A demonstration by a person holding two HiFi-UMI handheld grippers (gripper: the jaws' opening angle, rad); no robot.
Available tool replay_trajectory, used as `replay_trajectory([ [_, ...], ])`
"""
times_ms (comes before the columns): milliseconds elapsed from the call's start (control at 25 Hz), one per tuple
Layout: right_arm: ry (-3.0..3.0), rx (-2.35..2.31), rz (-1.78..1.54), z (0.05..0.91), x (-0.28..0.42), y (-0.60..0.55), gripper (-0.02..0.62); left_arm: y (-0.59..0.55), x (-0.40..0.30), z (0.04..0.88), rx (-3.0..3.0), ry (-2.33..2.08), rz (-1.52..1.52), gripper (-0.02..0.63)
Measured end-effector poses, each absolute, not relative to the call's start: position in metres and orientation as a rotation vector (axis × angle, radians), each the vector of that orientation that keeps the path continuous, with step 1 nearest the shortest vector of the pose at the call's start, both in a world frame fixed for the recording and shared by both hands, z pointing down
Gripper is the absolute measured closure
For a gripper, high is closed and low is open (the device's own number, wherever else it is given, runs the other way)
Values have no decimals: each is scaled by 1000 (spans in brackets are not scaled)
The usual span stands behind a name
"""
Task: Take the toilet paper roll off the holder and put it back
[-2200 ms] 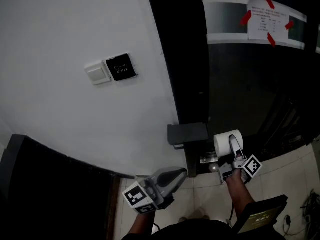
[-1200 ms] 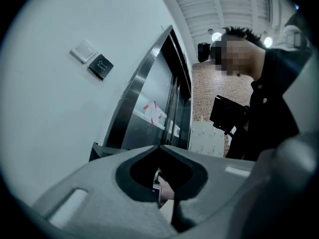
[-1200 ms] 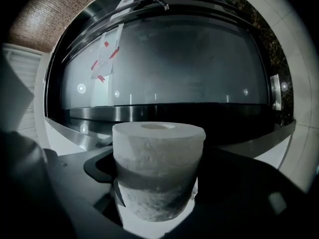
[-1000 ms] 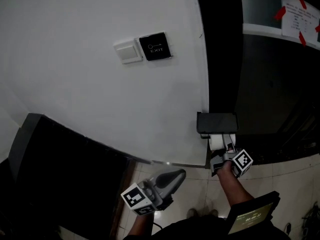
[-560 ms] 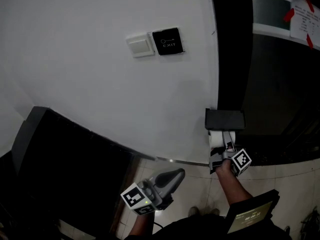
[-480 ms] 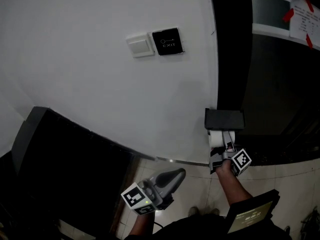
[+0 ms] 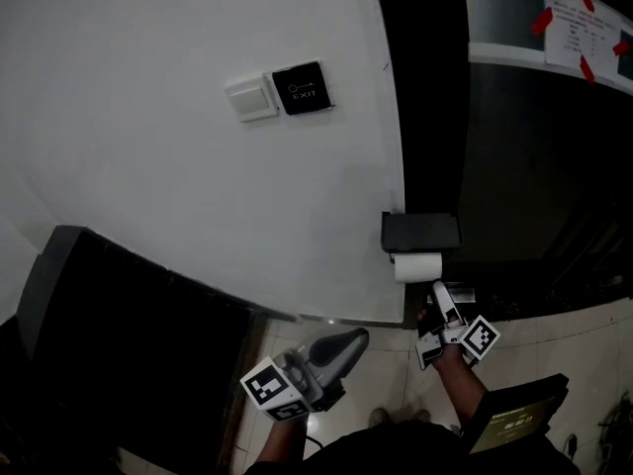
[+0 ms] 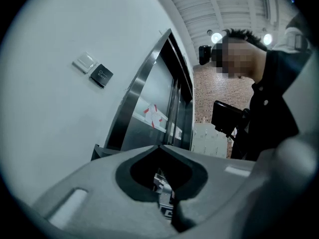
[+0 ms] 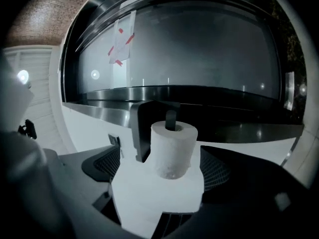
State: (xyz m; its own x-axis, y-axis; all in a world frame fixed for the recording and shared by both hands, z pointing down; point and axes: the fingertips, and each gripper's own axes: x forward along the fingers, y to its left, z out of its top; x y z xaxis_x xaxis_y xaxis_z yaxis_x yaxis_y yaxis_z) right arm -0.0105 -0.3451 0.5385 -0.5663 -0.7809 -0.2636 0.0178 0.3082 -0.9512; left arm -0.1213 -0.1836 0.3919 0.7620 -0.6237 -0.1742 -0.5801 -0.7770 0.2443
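1. The left hand-held gripper (image 7: 360, 338) hangs low beside the white wall. Its jaws are closed tip to tip and hold nothing, and it takes no part in the work.
2. The toilet paper roll (image 7: 418, 266) sits directly under the black holder (image 7: 420, 233), with the holder's arm running into its core in the right gripper view. Nothing is gripping it.
3. The right hand-held gripper (image 7: 436, 296) was against the roll half a second ago. Its jaws have just been opening and now stand wide apart. It has drawn back to just below the roll, which stands ahead of the pads untouched, so the gripper is empty.
4. The release and retreat suggest the roll is back on its holder and the put-back step is done. What seems left is only to clear the hand away.
5. Count, from the left:
   - one wall switch (image 7: 250, 98)
   - one exit plate (image 7: 302, 87)
   - two hand-held grippers
   - one holder
   - one roll
   - one taped notice (image 7: 579, 30)
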Motion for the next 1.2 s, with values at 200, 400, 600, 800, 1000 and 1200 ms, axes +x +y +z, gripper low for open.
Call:
replay_trajectory([
  [200, 2031, -610, -1122, 482, 24, -305, 170, -189, -97, 386, 2818, -878, -379, 606],
  [400, 2380, -740, -646, 395, 42, -280, 462, -199, -76, 369, 2858, -790, -422, 606],
  [600, 2560, -751, -255, 339, 43, -246, 594, -205, -57, 358, 2902, -718, -457, 606],
  [800, 2621, -661, -171, 323, 35, -223, 594, -203, -39, 350, 2926, -654, -475, 606],
  [1000, 2676, -651, -125, 333, 28, -222, 594, -206, -37, 351, 2926, -660, -479, 606],
  [1200, 2655, -637, -135, 324, 24, -219, 594, -206, -37, 350, 2928, -673, -489, 606],
])
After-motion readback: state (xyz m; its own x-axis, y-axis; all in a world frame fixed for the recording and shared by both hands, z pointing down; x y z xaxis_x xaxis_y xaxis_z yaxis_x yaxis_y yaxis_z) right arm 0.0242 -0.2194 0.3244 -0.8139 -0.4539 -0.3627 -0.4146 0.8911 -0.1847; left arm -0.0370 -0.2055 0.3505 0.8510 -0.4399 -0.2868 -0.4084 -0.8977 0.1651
